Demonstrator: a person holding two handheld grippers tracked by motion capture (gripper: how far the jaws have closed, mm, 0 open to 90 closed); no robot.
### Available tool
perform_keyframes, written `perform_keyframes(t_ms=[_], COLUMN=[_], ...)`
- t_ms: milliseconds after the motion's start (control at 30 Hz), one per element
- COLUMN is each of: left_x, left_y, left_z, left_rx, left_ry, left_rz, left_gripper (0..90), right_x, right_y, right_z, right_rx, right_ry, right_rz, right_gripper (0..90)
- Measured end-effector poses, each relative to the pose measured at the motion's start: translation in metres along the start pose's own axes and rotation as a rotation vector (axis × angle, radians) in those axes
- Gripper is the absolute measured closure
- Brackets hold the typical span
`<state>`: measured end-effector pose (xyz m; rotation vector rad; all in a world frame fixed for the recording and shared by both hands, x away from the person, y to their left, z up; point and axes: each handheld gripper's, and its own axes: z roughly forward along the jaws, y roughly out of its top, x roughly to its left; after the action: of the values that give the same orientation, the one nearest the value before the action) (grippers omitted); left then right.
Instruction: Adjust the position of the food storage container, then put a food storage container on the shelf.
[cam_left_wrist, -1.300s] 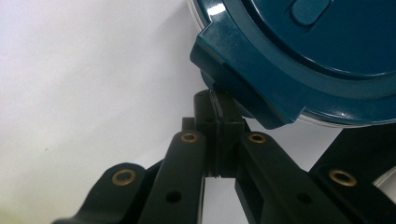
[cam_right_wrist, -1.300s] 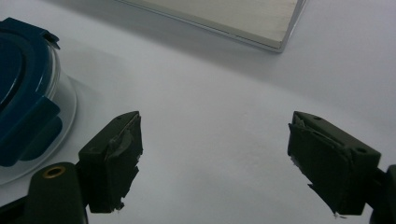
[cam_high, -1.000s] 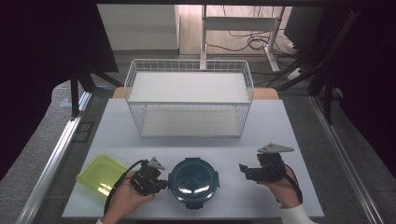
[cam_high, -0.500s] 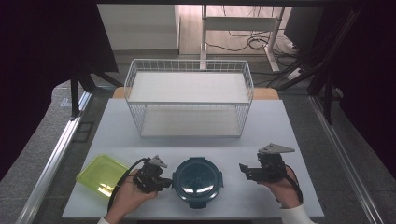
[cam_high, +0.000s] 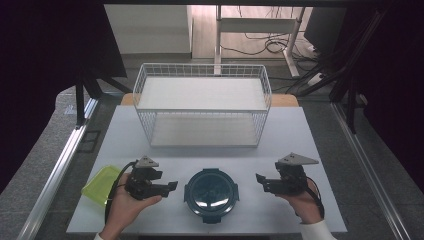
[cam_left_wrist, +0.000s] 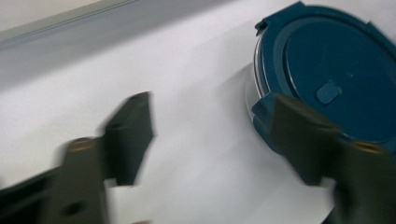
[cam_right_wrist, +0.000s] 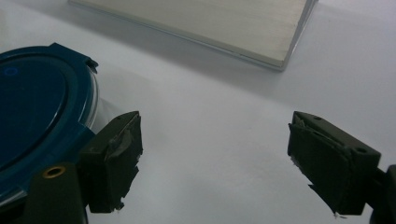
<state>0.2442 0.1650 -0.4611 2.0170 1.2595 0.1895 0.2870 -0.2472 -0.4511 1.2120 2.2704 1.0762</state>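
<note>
While the round container (cam_high: 211, 194) sits near-centre on the table (cam_high: 300, 135) from above, the left gripper (cam_high: 167, 186) and right gripper (cam_high: 261, 180) flank it, jaws spread. Left gripper view: blurred jaws gape, one hiding the lid's edge. Right gripper view: container cut off at left.

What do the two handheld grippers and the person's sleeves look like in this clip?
Both the left gripper and the right gripper are black, two-fingered, each topped by a grey three-cornered plate. A black cable trails from each. Brass-coloured screws sit in the blocky black fingers. A white cuff shows at the right wrist.
</note>
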Motion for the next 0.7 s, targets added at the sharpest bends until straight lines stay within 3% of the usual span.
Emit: perform_keyframes(t_ms=[100,333,500,567,700], left_x=[0.001,0.001,0.002,0.001,-0.002], left_y=[-0.001,-0.001,-0.004,-0.004,-0.003], left_z=[-0.005,-0.008,-0.008,-0.007,-0.007], left_rx=[-0.016,-0.036,-0.062,-0.053,-0.056], left_ry=[0.010,0.006,-0.014,0.006,-0.004], left_rz=[-0.056,-0.088,-0.121,-0.109,-0.100], left_gripper=[13.4,11.4,9.7,9.7,9.9], right_x=[0.003,0.008,0.011,0.012,0.014], right_y=[0.003,0.004,0.007,0.007,0.006], right_z=[0.000,0.000,0.000,0.002,0.005], right_rx=[-0.015,-0.045,-0.067,-0.061,-0.036], right_ry=[0.018,0.077,0.129,0.139,0.161], right_rz=[-0.011,-0.034,0.000,0.019,0.051], right_gripper=[17.8,17.3,16.7,16.7,19.2])
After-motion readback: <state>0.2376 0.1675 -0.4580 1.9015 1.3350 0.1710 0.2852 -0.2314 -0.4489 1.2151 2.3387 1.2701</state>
